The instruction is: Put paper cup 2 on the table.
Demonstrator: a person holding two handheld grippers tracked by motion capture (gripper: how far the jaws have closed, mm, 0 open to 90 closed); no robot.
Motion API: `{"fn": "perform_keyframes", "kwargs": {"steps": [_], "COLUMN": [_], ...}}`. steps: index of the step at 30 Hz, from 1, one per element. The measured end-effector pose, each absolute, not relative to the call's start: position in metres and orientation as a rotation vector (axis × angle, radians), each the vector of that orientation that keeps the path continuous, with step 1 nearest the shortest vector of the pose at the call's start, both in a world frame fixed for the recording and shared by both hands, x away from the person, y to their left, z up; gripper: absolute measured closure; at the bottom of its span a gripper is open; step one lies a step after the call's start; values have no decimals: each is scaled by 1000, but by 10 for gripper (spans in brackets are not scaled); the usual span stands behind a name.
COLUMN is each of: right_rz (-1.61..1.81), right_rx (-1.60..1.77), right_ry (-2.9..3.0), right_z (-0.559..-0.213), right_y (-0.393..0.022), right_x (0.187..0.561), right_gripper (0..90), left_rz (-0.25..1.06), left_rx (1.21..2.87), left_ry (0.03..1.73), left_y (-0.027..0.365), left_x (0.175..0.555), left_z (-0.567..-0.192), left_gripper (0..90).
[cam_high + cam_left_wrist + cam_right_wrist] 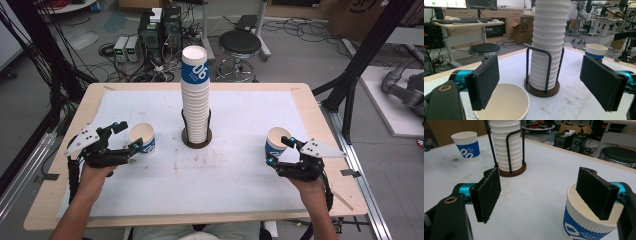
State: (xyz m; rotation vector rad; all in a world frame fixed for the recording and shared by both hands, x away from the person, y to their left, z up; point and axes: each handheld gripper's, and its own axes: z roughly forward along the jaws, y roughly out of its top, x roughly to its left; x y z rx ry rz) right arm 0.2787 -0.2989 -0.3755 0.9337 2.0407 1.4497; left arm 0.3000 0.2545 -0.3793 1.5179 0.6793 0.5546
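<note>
2 upright blue-and-white paper cups [143,139], ribbed white rims

A tall stack of white ribbed paper cups [196,95], the top one banded in blue, stands in a black wire holder on a round dark wooden base [196,138] at the middle of the white-covered table with pale wooden edges [320,150]. Beyond the table a round black stool on a chrome ring base [240,45] stands on the grey floor, near two black computer towers [160,27] among tangled cables. A brown cardboard box [523,31] sits by a desk.
</note>
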Motion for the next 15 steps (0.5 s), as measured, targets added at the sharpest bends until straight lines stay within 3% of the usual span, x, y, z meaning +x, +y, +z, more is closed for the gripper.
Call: {"fn": "perform_keyframes", "kwargs": {"steps": [15], "right_rz": [1465], "right_rx": [928], "right_ry": [2036], "right_z": [-375], "right_y": [-301], "right_x": [281], "right_gripper": [206], "left_rz": [556], "left_rx": [1526], "left_ry": [681], "left_y": [255], "left_x": [300], "left_z": [-383], "left_gripper": [160]}}
